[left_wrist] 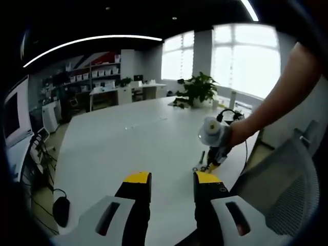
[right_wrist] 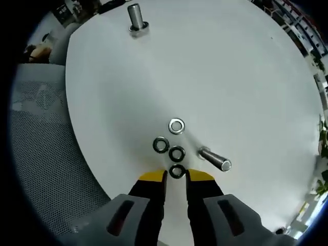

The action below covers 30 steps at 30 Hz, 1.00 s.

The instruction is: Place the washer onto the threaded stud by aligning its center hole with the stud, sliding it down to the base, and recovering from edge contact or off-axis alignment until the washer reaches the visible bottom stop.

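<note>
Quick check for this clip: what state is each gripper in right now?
Left gripper: open, holding nothing, above the white table.
Right gripper: open, jaws either side of the nearest washer, not yet closed on it.

**Two handheld grippers, grey with yellow tips**

In the left gripper view, the left gripper [left_wrist: 171,179] has pale grey moulded shells, each with a dark elongated slot, and black jaws capped in yellow. The right gripper [right_wrist: 176,177] is built the same way (its slots look faintly reddish). The person's forearm [left_wrist: 279,95] is bare, with no sleeve in sight.
</note>
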Each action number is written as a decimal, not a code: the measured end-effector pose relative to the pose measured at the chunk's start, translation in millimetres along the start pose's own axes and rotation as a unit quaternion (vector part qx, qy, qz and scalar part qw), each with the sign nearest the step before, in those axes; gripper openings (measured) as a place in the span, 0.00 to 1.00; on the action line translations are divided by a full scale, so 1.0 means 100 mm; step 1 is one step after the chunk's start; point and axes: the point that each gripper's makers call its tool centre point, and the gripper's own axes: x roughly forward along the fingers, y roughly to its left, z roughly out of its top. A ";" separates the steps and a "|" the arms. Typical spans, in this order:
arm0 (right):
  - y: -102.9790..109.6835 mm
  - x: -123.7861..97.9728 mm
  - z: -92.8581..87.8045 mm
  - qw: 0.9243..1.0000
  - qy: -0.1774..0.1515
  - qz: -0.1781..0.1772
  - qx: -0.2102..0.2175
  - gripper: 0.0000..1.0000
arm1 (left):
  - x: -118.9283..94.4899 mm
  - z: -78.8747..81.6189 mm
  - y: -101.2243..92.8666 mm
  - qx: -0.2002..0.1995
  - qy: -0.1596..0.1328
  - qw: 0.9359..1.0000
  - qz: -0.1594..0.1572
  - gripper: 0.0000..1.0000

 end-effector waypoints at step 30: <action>0.03 -0.01 0.01 1.000 0.018 -0.025 -0.004 0.15 | -0.01 -0.02 0.06 0.003 0.005 1.000 0.014 0.30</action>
